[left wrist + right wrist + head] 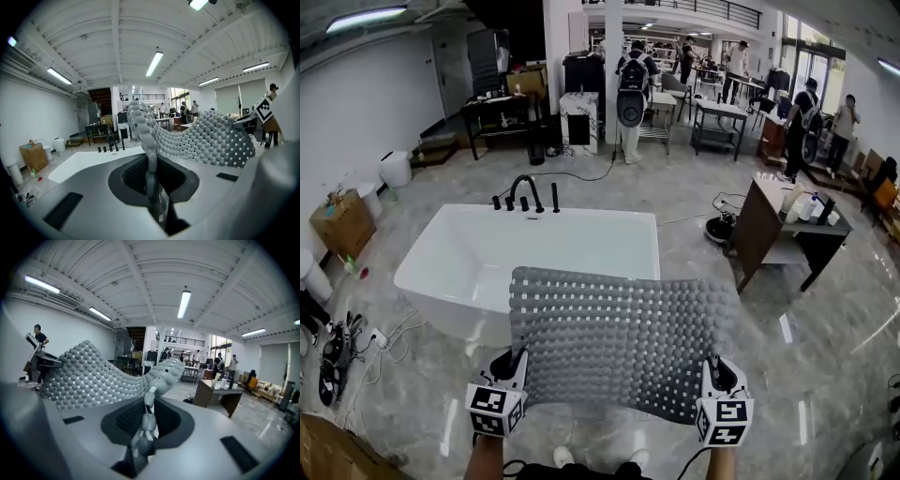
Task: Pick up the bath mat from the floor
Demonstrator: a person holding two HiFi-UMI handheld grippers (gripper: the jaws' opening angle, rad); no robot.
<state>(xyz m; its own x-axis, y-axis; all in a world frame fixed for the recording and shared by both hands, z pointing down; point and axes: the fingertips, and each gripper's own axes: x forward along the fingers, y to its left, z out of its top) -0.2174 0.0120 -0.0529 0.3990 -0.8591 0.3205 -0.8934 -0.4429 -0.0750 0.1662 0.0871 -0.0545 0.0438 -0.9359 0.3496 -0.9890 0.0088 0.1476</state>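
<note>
A grey bath mat with round bumps and square holes hangs spread out in the air, clear of the floor, its far edge reaching over the near rim of the bathtub. My left gripper is shut on its near left corner. My right gripper is shut on its near right corner. In the left gripper view the mat runs out from between the jaws toward the right. In the right gripper view the mat runs out from the jaws toward the left.
A white bathtub with a black tap stands just beyond the mat. A brown desk is at the right. Cables and shoes lie at the left. Several people stand far back.
</note>
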